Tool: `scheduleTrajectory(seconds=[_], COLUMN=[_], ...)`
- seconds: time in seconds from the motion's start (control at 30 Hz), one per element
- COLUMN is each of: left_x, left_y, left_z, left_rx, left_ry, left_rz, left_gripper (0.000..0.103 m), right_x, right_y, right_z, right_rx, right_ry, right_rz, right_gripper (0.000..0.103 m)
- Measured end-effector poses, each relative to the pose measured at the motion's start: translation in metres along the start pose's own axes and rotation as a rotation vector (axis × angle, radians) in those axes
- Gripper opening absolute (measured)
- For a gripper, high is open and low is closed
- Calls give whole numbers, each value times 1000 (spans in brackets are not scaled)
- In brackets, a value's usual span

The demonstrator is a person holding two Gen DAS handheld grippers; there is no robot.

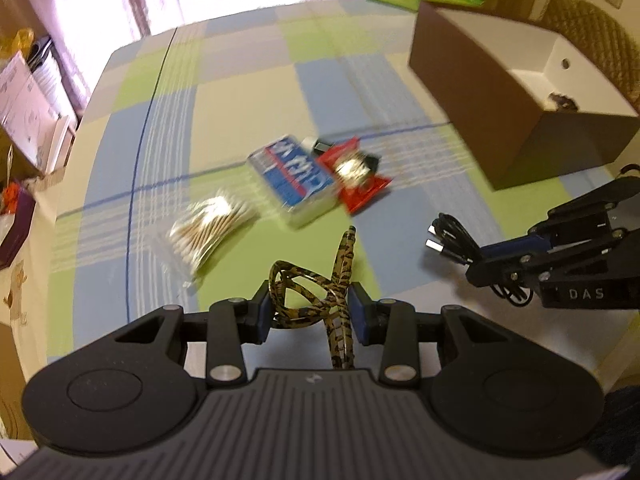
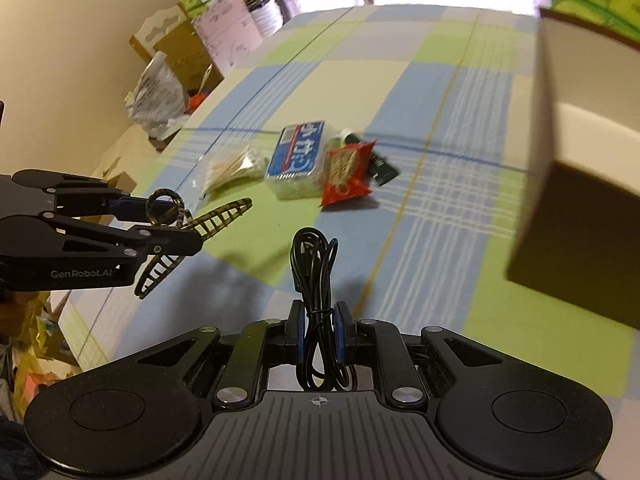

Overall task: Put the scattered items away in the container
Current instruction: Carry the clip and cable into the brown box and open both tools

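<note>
From the left wrist camera we see our left gripper point(image 1: 311, 312) clenched on a leopard-print hair claw clip point(image 1: 320, 292), its blue pads pressing the clip from both sides while the toothed end rises between them, lifted clear of the checked tablecloth point(image 1: 248, 92). Ahead on the cloth lie a clear bag of cotton swabs point(image 1: 208, 236), a blue-labelled plastic box point(image 1: 292, 178) just beside it, and a red snack packet point(image 1: 360, 184) touching the box, with a small dark item point(image 1: 320, 145) behind them, too blurred to name. The brown container box point(image 1: 492, 92) stands at the far right, open on top, with something small and dark inside. Our right gripper point(image 1: 480, 260) comes in from the right, gripping a coiled black USB cable point(image 1: 452, 240). From the right wrist camera we see that gripper point(image 2: 320, 332) closed on the tied cable bundle point(image 2: 314, 264), held above the cloth point(image 2: 440, 92). The left gripper point(image 2: 188, 224) sits at left with the claw clip point(image 2: 200, 224) in its grasp. The swab bag point(image 2: 236, 168), the box point(image 2: 296, 156) and the red packet point(image 2: 346, 176) lie clustered ahead, and the brown container point(image 2: 580, 208) looms close at right.
</note>
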State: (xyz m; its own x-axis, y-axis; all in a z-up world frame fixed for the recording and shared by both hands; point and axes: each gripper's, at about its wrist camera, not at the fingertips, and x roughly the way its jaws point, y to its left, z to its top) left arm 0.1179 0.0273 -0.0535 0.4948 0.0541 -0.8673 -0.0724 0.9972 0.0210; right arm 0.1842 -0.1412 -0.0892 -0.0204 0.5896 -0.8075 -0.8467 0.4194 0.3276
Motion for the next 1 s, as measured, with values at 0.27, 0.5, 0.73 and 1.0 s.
scheduleTrajectory(seconds=[0.27, 0.5, 0.73, 1.0], left_x=[-15, -21, -26, -34], left_y=[-40, -77, -111, -144], left_z=[28, 47, 60, 79], left_rx=[59, 105, 134, 159], left_ry=[-80, -129, -167, -215], left_rz=[-51, -83, -108, -117], left_gripper=[33, 33, 33, 33], right_x=[-54, -84, -112, -145], right_y=[-8, -26, -45, -72], right_z=[2, -7, -15, -17], right_rx=[2, 19, 29, 50], right_ry=[-93, -141, -177, -232], right_rz=[-53, -76, -81, -55], right_gripper=[17, 17, 17, 17])
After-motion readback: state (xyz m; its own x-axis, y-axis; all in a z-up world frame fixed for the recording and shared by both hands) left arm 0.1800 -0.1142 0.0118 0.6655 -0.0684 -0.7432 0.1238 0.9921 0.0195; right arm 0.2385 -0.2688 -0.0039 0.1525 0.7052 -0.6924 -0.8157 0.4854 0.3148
